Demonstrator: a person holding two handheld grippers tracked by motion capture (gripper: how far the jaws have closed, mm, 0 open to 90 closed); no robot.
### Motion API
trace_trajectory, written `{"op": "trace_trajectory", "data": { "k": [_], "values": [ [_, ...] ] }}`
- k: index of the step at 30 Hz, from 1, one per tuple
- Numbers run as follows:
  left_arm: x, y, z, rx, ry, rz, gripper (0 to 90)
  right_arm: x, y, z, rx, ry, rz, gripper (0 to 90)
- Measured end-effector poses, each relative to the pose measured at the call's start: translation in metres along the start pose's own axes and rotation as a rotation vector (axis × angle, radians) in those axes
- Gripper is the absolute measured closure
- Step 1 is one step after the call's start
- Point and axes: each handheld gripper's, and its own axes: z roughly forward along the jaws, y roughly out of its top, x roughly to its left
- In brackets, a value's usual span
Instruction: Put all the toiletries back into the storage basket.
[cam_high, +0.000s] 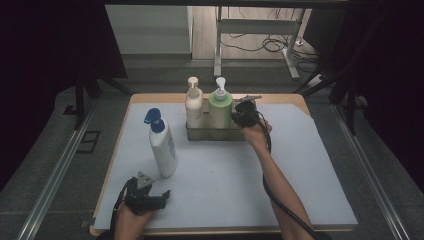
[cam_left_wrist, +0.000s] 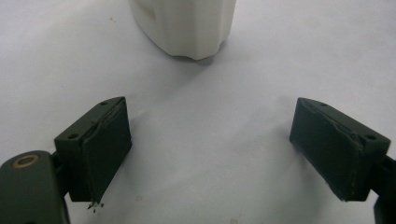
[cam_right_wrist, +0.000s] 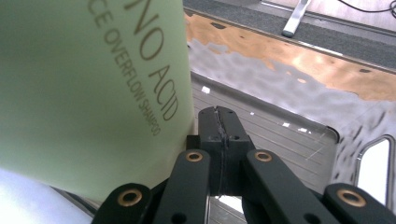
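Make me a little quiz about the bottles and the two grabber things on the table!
1. True or false: the green bottle stands in the metal tray.
2. Which gripper has its jaws wide apart?
A. left gripper
B. right gripper
3. Fill in: the bottle with the blue spray top stands on the white ____.

Key
1. True; it stands beside the cream pump bottle there.
2. A; the right gripper's jaws are pressed together with nothing between them.
3. mat.

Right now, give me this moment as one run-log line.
left gripper open, near spray bottle | right gripper shut, empty, beside green bottle in metal tray | cream bottle in tray
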Motion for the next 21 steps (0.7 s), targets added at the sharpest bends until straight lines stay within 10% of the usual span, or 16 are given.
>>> {"op": "trace_trajectory", "data": {
  "k": [21],
  "values": [
    [0.0,0.0,0.0,0.0,-0.001,0.0,12.3,0.019,0.0,0.006,0.002,0.028,-0.012,89.7]
  ]
}}
